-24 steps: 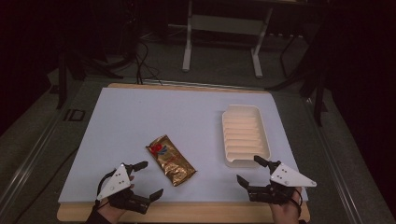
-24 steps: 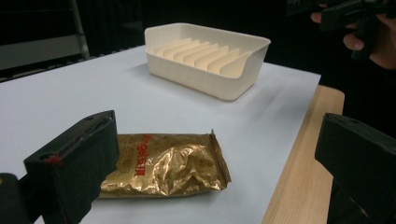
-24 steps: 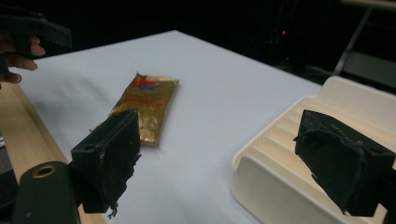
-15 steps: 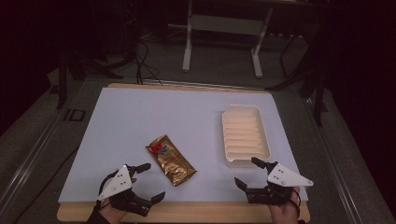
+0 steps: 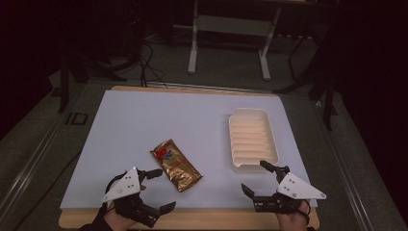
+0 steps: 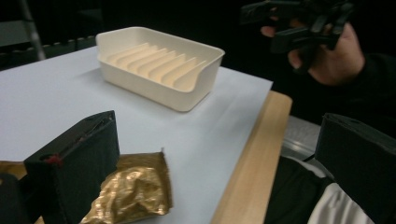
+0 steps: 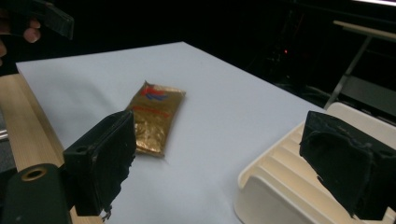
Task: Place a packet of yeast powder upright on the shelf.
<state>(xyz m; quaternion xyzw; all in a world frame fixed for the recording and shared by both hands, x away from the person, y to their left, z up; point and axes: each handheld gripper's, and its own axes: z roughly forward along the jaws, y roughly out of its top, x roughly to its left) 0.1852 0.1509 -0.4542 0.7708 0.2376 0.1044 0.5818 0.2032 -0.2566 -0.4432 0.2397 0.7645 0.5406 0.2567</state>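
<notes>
Jaws of left gripper (image 5: 160, 189) and right gripper (image 5: 256, 176) both spread wide, gripping nothing, at the table's near edge. Gold foil packet (image 5: 175, 164) lies flat on the pale sheet (image 5: 144, 120), just beside the left gripper. Cream ribbed tray (image 5: 251, 140) sits near the right gripper.

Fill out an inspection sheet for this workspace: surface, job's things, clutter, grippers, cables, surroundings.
Surface: pale sheet laid over a wooden board, whose edge shows at the near side.
Job's things: gold foil packet lying flat on the sheet; cream ribbed tray standing empty, apart from the packet.
Clutter: nothing seen.
Grippers: left hand-held gripper open beside the packet, not touching it; right hand-held gripper open at the tray's near end, holding nothing.
Cables: dark floor cables beyond the table.
Surroundings: dim room; metal stand legs behind the table.
</notes>
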